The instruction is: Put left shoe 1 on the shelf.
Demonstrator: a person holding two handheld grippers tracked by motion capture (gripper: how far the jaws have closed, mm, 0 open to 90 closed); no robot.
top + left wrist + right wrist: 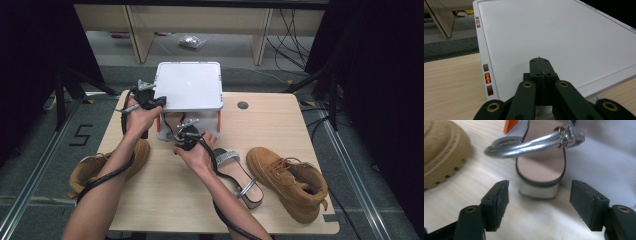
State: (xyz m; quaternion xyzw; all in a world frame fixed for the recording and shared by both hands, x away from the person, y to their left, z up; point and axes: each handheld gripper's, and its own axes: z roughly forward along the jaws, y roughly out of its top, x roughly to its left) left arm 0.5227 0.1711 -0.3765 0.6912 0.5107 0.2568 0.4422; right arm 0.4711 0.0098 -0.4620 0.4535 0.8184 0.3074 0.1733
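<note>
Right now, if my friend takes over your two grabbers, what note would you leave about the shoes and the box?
Left gripper: shut, tips over the white lid near its left corner; a grip cannot be told.
Right gripper: open, holding nothing, just behind the silver sandal.
Done: that sandal sits partly under the lid in the box, heel outward.
Left: second sandal and two tan boots are on the table, probably next.
</note>
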